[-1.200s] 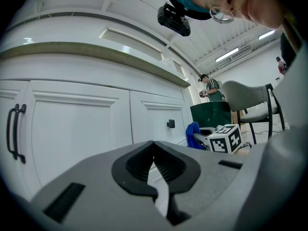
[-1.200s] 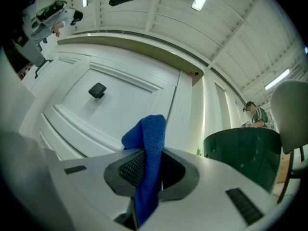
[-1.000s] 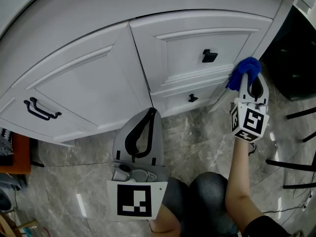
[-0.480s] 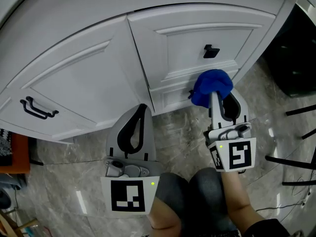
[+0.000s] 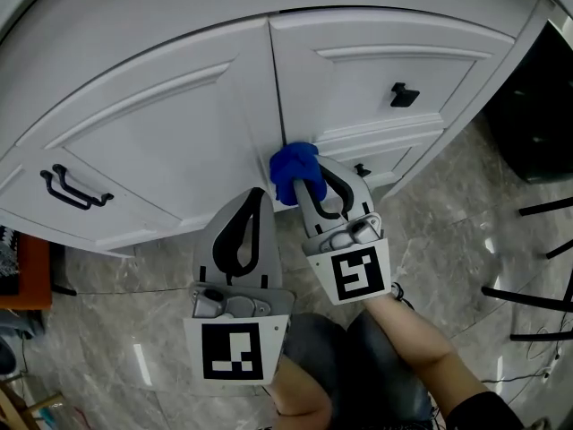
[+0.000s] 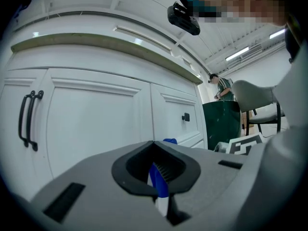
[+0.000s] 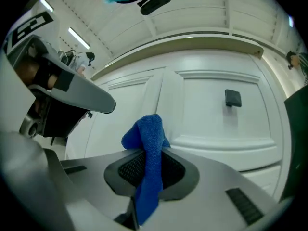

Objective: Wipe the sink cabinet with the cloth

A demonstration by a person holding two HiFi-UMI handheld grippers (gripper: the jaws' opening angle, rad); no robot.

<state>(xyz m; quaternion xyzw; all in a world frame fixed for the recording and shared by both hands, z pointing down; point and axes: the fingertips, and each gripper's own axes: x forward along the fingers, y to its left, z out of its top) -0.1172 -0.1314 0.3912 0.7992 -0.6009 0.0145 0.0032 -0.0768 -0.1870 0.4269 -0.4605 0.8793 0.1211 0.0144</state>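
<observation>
My right claw (image 5: 303, 184) squeezing the blue cloth (image 5: 290, 168), cloth up against the white sink cabinet (image 5: 170, 124) by the crack next to the big door, my left claw (image 5: 254, 200) pinched together holding nothing, just beside it.

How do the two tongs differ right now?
The right tongs are clamped on a blue cloth; the left tongs are shut, tips together, with no cloth. The right tongs hold the cloth up at the white cabinet front; the left tongs sit lower in the head view, wiping nothing. Both are grey and carry a square-marker cube.
</observation>
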